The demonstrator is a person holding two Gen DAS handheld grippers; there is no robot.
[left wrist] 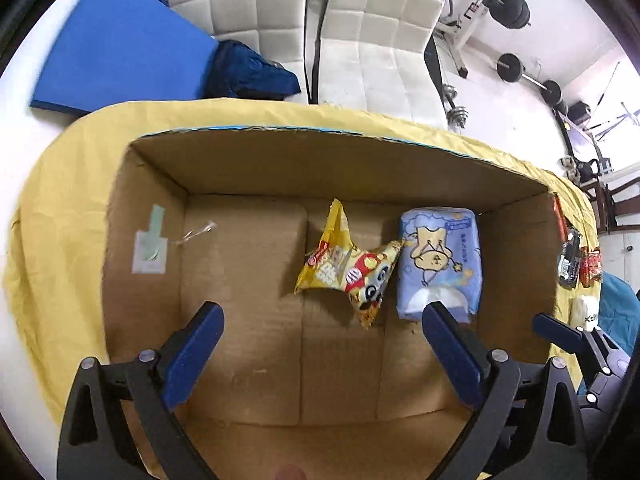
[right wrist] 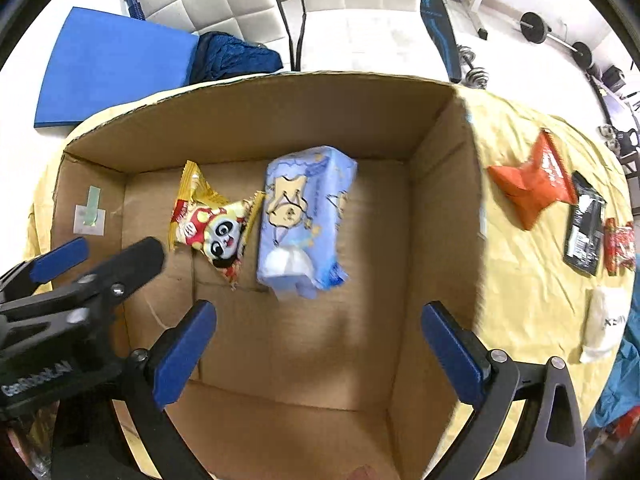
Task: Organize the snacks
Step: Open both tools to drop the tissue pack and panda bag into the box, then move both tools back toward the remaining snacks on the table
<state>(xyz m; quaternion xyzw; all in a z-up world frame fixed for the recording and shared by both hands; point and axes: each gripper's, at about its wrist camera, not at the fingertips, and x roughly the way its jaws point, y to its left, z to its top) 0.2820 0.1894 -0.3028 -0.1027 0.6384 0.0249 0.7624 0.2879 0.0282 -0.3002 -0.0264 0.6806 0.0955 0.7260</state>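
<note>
An open cardboard box (left wrist: pixel 152 216) (right wrist: pixel 436 208) sits on a yellow cloth. On its floor lie a yellow panda snack bag (left wrist: pixel 352 272) (right wrist: pixel 212 224) and, touching its right side, a light blue tissue pack (left wrist: pixel 440 264) (right wrist: pixel 304 220). My left gripper (left wrist: pixel 322 356) hovers open above the box, nothing between its fingers. My right gripper (right wrist: pixel 320 356) is open too, over the box's right half and just short of the blue pack. Outside the box on the right lie an orange bag (right wrist: pixel 532 184), a black packet (right wrist: pixel 584 228), a red packet (right wrist: pixel 620 252) and a white pack (right wrist: pixel 604 324).
The yellow cloth (left wrist: pixel 72 184) (right wrist: pixel 528 272) covers the table. Behind it stand white padded chairs (left wrist: pixel 248 4), a blue mat (left wrist: pixel 120 44) and a dark blue bundle (left wrist: pixel 248 72). Weights and a barbell (left wrist: pixel 528 76) lie on the floor at the far right.
</note>
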